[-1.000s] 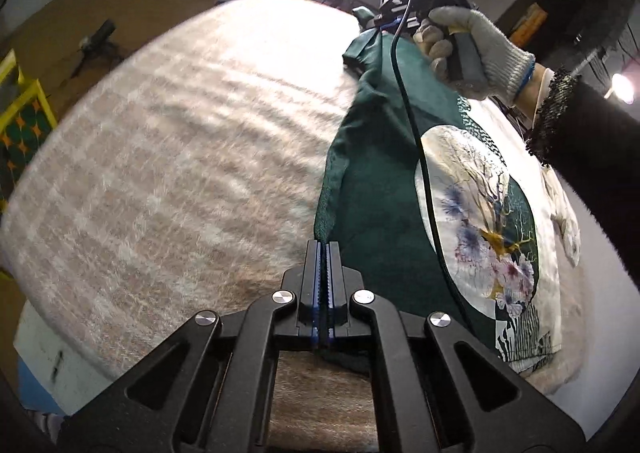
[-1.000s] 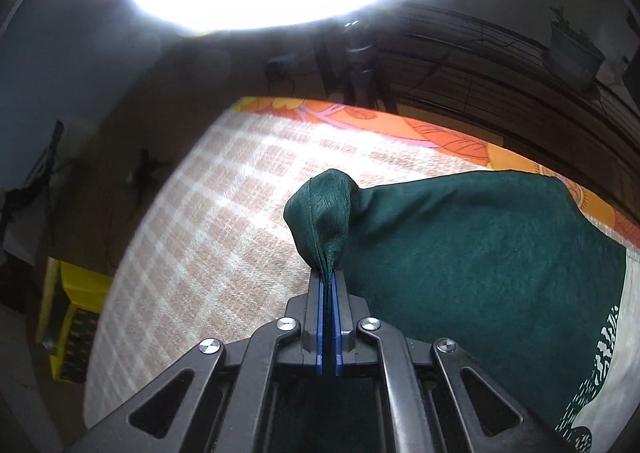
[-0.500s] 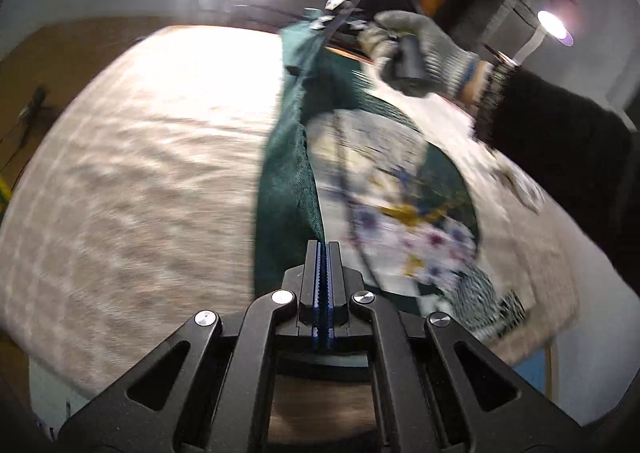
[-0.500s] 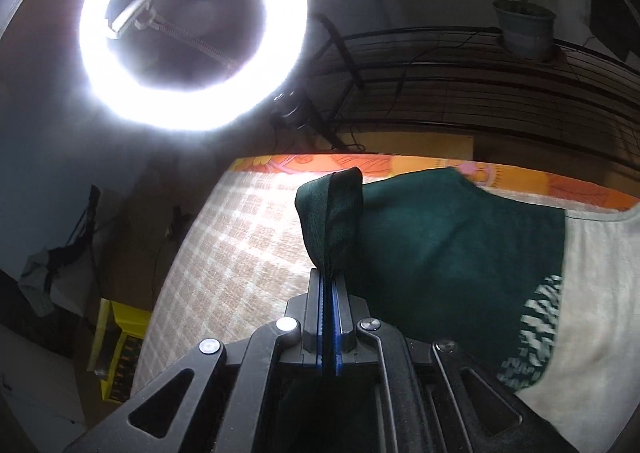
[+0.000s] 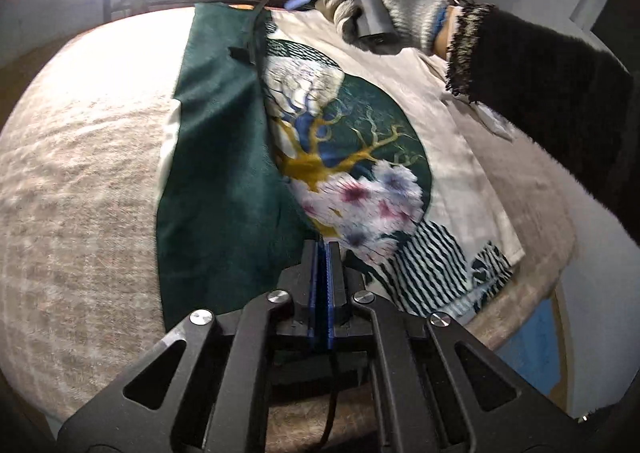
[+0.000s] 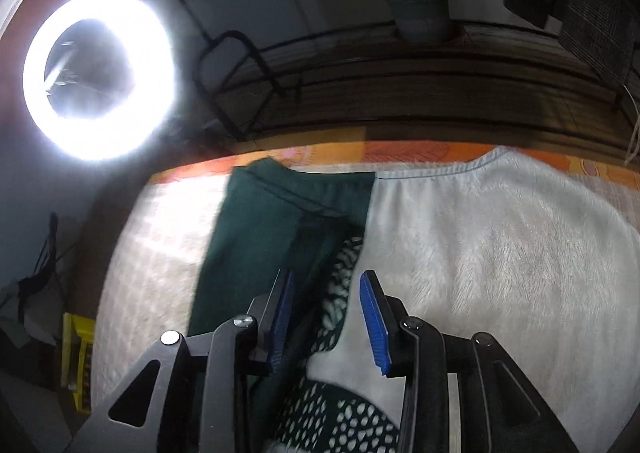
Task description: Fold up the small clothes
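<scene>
The garment (image 5: 352,141), cream with a dark green side panel and a round print of a tree and blossoms, lay flat on the checked beige blanket (image 5: 80,181) covering the bed, reaching from the blanket's far edge to its near right corner. Its green side panel (image 5: 224,157) was folded over the printed front, the fold running along the left part of the print.

The left gripper (image 5: 322,249) had its 2 blue pads pressed together at the near end of that green fold. The cloth seemed to be pinched between them, though the pads hid the exact contact.

The right gripper (image 6: 326,317) had just been opening: its jaws stood partly apart above the garment's far end, and the green edge with a white-dotted patch of the print lay in the gap, touched by neither pad. In the left wrist view a gloved hand (image 5: 376,1) in a dark fuzzy sleeve (image 5: 540,65) held this gripper over the far edge of the blanket, and a black cable (image 5: 256,33) hung from it across the green panel.

A ring light (image 6: 98,75) glared beyond the far left corner of the bed.
</scene>
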Demonstrator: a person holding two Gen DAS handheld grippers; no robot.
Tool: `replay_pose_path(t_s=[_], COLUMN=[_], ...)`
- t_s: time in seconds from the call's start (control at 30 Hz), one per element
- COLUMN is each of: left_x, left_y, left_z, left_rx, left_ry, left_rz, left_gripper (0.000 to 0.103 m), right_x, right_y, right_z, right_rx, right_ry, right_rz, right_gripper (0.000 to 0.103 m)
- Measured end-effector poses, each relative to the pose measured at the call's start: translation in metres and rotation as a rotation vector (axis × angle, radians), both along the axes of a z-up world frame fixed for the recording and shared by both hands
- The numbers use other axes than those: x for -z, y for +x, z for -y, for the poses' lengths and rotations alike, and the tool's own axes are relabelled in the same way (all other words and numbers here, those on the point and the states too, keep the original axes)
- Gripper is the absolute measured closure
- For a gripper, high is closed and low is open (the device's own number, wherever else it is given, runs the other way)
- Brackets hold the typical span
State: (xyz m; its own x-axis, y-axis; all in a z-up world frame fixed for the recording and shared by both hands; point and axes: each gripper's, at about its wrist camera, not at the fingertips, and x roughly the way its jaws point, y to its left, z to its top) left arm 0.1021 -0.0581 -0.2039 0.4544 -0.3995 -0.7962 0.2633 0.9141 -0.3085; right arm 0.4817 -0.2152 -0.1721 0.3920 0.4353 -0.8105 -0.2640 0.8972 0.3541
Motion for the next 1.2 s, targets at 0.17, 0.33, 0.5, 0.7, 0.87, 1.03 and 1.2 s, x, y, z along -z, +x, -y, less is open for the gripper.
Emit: replay_pose_path(t_s=[0.17,0.33,0.5,0.7,0.87,1.03,1.2], left_x=[-0.002,-0.02,-0.031,-0.038,-0.046,-0.052,-0.045], left_y=[-0.017,-0.043,-0.057,-0.065,-0.075,-0.087,-0.076], left_z=[0.002,-0.027,-0.044,-0.042,-0.045,-0.064,-0.084], left_rx=[0.071,0.002,-0.057,-0.029,-0.032,-0.088,-0.143], left_ry=[0.01,-0.005,-0.001,-0.006,-0.017,0.021,0.075], left_rz=[-0.023,0.011,0.031,0.047,0.077,0.125,0.148], left_gripper=[0.062,0.061,0.061,0.061,0.061,0.062,0.062], right_x=[-0.024,-0.001,0.042,0.029,-0.009,-0.048,-0.071], right_y=[-0.055,-0.078,-0.068,-0.069,-0.097,-0.15,-0.214], right_z=[-0.039,-0.087,-0.103,-0.036,0.025,0.062,0.086], right_rx=[-0.233,-0.324,-0.248,-0.062,0.026,0.031,0.034], right_ry=[0.091,0.101,0.001,-0.096,-0.071,0.039,0.113], right_rz=[0.013,-0.025,-0.109,-0.119,-0.074,-0.002,0.043], right_gripper=[0.066,0.067,0.067,0.067,0.056,0.056,0.056])
